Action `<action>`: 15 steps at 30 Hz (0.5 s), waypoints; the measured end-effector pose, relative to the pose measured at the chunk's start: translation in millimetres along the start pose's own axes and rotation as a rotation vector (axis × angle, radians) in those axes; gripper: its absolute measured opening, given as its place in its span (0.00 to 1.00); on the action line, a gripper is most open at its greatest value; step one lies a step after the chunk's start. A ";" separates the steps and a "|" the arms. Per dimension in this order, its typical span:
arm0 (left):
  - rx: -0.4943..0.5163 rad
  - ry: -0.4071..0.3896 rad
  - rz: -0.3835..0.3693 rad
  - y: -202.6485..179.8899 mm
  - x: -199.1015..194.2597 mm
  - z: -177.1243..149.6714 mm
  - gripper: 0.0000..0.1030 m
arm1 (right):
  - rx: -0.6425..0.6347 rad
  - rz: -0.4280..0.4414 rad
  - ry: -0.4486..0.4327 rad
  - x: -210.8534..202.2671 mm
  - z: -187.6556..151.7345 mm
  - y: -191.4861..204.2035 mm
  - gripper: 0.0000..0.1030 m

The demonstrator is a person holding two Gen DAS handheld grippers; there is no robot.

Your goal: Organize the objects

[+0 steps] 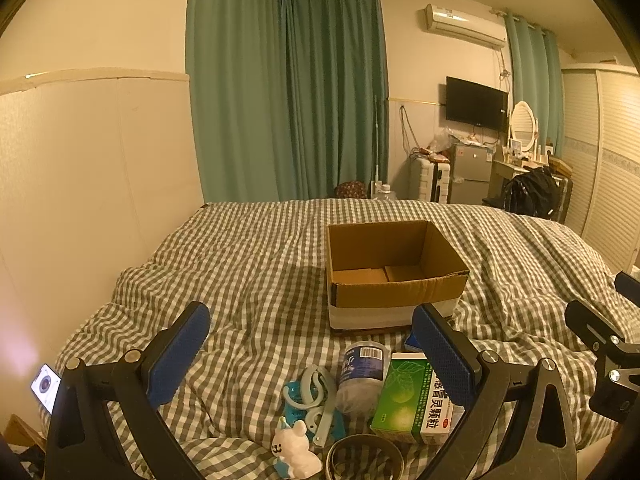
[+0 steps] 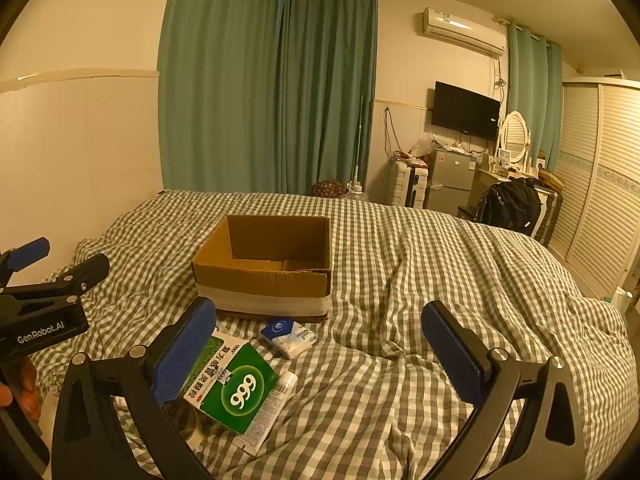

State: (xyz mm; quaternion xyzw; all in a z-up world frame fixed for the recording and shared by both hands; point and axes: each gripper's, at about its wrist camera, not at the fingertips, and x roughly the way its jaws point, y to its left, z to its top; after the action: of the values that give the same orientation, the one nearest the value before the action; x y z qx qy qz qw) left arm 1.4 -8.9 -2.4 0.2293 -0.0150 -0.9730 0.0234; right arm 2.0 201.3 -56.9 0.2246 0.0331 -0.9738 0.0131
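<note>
Bedroom, warm dim light. Work surface is a bed with a rumpled grey-white checked duvet [image 2: 400, 280]: soft and creased, nothing sits flat.

Open cardboard box [image 1: 384, 276] sits mid-bed, flaps down, looks empty as far as visible. The clutter lies on the near side of it: green medicine box [image 2: 236, 392], clear plastic bottle [image 1: 360, 376], packet of tissues [image 2: 288, 336] just in front of the box, pale blue strap thing [image 1: 312, 396], small white bear figure [image 1: 294, 450], tape roll [image 1: 364, 456] at the bottom edge.

Left gripper [image 1: 316, 356] spread wide, empty, hovering above the pile. Right gripper [image 2: 320, 348] also wide, empty, over bare duvet right of the medicine box.

Judgement: nothing loaded yet, first pick is pending. Suggest the medicine box: rigid, flat faces, top of the pile (it partly overlaps a white tube-like pack under it, so lift straight up). Grip across the narrow faces, then carry over the near wall and release low inside.

Background: green curtains, wall TV, AC unit, small fridge, louvred wardrobe. Irrelevant to reach.
</note>
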 end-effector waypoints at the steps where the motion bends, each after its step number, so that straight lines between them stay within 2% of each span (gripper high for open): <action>1: 0.000 0.000 -0.001 0.0 0.2 -0.3 1.00 | 0.003 0.003 0.003 -0.2 -0.3 0.3 1.00; 15: -0.011 0.004 0.002 9.2 -7.4 2.4 1.00 | -0.014 -0.009 -0.019 -14.9 5.9 13.1 1.00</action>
State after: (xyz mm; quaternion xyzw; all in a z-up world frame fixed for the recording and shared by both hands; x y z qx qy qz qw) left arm 7.3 -17.6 3.4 0.2312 -0.0102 -0.9725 0.0258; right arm 13.3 188.0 -45.9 0.2152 0.0408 -0.9757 0.0106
